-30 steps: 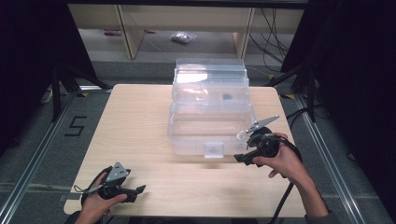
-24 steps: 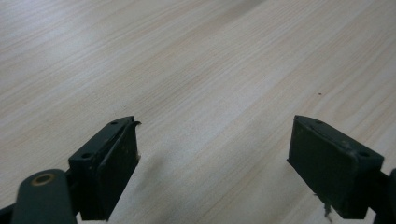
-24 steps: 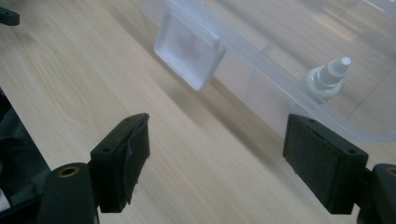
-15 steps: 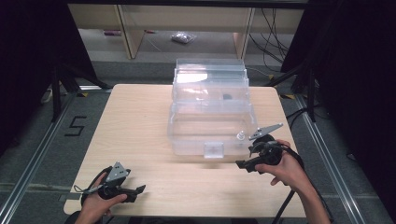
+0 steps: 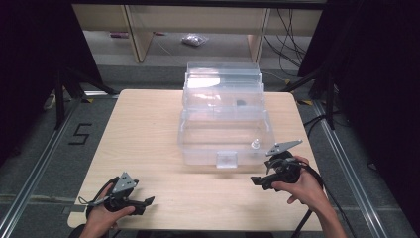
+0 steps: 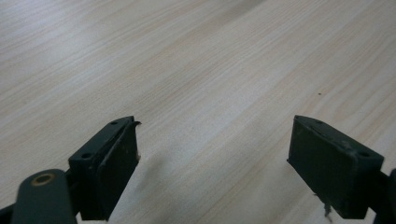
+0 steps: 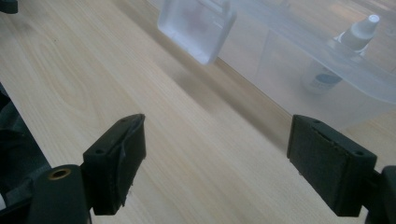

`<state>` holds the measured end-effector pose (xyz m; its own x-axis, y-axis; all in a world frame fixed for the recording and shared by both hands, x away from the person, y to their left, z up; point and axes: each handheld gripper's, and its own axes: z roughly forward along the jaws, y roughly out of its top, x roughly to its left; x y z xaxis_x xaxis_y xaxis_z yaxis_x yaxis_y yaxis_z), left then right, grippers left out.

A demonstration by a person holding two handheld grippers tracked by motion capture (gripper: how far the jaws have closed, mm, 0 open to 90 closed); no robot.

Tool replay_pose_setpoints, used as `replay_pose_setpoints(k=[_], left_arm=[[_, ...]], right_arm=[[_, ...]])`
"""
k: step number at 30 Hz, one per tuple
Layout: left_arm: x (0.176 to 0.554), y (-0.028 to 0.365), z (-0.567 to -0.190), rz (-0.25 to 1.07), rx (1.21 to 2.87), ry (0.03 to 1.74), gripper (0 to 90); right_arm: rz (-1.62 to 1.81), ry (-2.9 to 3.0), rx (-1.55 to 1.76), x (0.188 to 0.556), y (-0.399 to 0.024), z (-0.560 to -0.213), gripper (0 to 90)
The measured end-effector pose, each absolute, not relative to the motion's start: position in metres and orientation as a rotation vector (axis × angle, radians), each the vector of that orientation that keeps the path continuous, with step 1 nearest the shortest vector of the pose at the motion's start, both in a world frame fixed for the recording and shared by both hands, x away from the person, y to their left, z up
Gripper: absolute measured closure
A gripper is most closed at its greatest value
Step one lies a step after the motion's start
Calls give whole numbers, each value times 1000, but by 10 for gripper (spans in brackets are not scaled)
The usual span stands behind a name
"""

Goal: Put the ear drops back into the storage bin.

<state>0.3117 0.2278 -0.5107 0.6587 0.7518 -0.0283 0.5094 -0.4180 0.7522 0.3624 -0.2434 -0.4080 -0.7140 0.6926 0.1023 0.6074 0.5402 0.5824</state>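
Observation:
A clear plastic box (image 5: 225,136) stands in the middle of the wooden table (image 5: 143,129), its lid (image 5: 223,79) tipped up at the back. Inside, near the front right corner, is a small white-capped bottle (image 5: 255,144) (image 7: 357,35). The box's front latch (image 5: 227,159) (image 7: 196,25) hangs down. My right gripper (image 5: 256,181) (image 7: 215,154) lies low by the box's front right corner, pointing left. Its jaws have just been opening and stand open with nothing between them. My left gripper (image 5: 148,202) (image 6: 212,154) rests at the near left of the table, open over bare wood.
A small dark item (image 5: 241,103) sits farther back in the box. Beyond the table is a low wooden shelf with a plastic bag (image 5: 193,39) on the floor. A "5" mark (image 5: 80,134) is on the floor at the left. Cables trail at the right.
My right gripper has drawn back from the box's front right corner toward the near edge and sunk lower. The left gripper has stayed where it was.

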Motion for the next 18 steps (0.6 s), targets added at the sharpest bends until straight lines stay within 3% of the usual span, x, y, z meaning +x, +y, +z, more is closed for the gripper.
replay_pose_setpoints(k=[18], left_arm=[[312, 228, -511, 403, 2110, 972, 152]], right_arm=[[956, 2606, 1138, 348, -251, -425, 185]])
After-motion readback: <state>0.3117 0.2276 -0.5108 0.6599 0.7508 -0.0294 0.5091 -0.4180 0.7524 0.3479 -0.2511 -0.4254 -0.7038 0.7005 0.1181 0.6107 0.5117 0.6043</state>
